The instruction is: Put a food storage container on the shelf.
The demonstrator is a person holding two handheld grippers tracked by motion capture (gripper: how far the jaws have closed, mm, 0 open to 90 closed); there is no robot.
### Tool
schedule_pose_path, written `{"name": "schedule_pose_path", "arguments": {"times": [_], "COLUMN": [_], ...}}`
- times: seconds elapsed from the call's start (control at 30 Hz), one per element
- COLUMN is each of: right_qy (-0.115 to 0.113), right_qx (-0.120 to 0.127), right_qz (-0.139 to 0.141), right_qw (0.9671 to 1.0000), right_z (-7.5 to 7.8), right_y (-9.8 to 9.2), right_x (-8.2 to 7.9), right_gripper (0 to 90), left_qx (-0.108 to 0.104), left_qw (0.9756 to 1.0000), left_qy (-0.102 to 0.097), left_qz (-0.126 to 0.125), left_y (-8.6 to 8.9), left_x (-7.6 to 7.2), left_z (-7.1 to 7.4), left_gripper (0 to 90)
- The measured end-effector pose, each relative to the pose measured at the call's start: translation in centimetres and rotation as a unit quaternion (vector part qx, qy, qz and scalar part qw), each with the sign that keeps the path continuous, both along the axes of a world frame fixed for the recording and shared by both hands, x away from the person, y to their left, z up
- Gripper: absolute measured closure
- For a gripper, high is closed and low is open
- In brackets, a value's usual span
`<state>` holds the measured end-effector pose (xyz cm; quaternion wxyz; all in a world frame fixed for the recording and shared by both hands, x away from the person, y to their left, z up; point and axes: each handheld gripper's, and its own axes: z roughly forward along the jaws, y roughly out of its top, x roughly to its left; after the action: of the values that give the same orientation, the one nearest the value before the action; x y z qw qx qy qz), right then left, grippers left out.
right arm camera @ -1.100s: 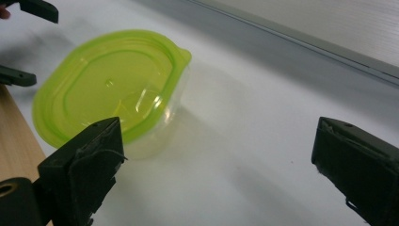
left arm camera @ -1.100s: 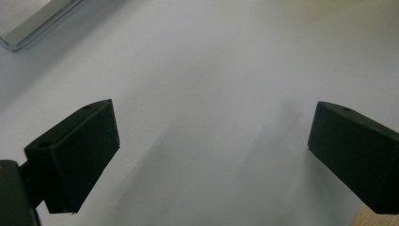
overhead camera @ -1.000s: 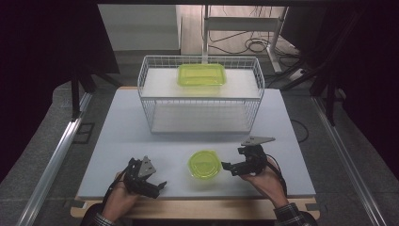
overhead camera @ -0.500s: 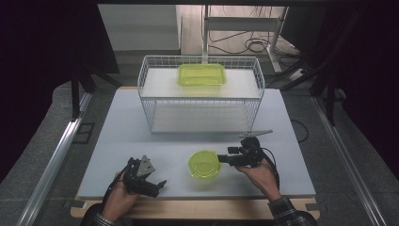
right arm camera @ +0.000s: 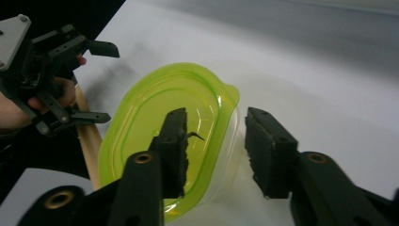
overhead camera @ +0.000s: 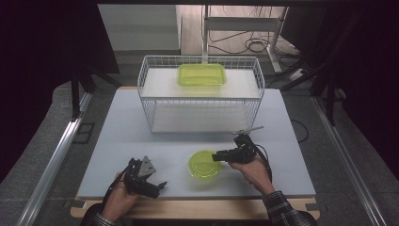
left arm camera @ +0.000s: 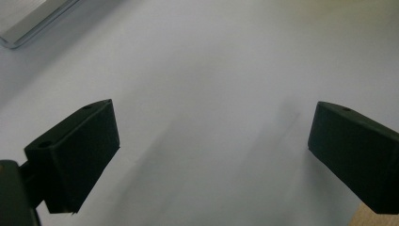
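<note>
A round yellow-green container (overhead camera: pixel 204 164) sits on the white table (overhead camera: pixel 141 136) near its front edge. My right gripper (overhead camera: pixel 217 156) reaches it from the right. In the right gripper view one jaw hangs over the container's lid (right arm camera: pixel 155 117) and the other stands outside the rim, so the rim lies inside my right gripper (right arm camera: pixel 216 115). Those jaws have just been closing, and a small gap still shows at the outer pad. My left gripper (overhead camera: pixel 157 179) rests at the front left, open and holding nothing (left arm camera: pixel 211 132). It also appears in the right gripper view (right arm camera: pixel 106 80).
A white wire basket (overhead camera: pixel 202 113) stands at the back of the table, with a rectangular yellow-green container (overhead camera: pixel 201 74) on its upper shelf. The table's wooden front edge (overhead camera: pixel 188 209) runs just behind my hands.
My right gripper has moved left onto the round container and its jaws have narrowed around the rim. The left gripper has stayed where it was.
</note>
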<state>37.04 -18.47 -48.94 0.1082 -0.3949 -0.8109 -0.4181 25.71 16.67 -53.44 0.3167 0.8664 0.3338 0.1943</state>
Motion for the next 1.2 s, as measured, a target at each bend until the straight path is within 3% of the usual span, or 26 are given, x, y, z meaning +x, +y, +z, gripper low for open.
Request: {"name": "schedule_pose_path", "arguments": {"times": [0.23, 0.3, 0.47, 0.57, 0.73, 0.97, 1.2], "right_qy": [0.037, 0.053, 0.068, 0.079, 0.072, 0.074, 0.067], "right_qx": [-0.001, 0.010, 0.015, 0.037, 0.038, 0.062, 0.085], "right_qz": [-0.001, 0.002, 0.007, 0.007, -0.001, -0.016, -0.021], "right_qw": [0.9993, 0.9986, 0.9975, 0.9961, 0.9967, 0.9952, 0.9939], "right_z": [-0.3, -0.3, -0.1, 0.0, 0.3, 0.8, 1.8], "right_y": [-0.1, -0.2, -0.2, -0.2, -0.5, -1.2, -1.5], "right_x": [0.3, 0.4, 0.3, 0.3, 0.3, 0.6, 0.9], "right_gripper": [74.9, 79.0, 80.6, 81.5, 81.6, 81.7, 81.7], "left_qx": [0.003, 0.004, 0.004, 0.005, 0.003, 0.002, -0.017], "left_qw": [1.0000, 1.0000, 1.0000, 1.0000, 1.0000, 1.0000, 0.9998], "left_qy": [0.001, 0.001, 0.001, 0.001, -0.001, -0.003, 0.002], "left_qz": [-0.002, -0.002, -0.002, -0.002, -0.001, 0.002, 0.010], "left_y": [-0.1, -0.1, -0.1, -0.1, -0.1, 0.0, 0.3], "left_x": [0.0, 0.0, 0.0, 0.0, 0.0, 0.0, 0.1], "left_z": [0.0, -0.1, -0.1, -0.1, 0.0, 0.0, 0.3], "left_gripper": [2.3, 2.3, 2.3, 2.3, 2.3, 2.3, 1.6]}}
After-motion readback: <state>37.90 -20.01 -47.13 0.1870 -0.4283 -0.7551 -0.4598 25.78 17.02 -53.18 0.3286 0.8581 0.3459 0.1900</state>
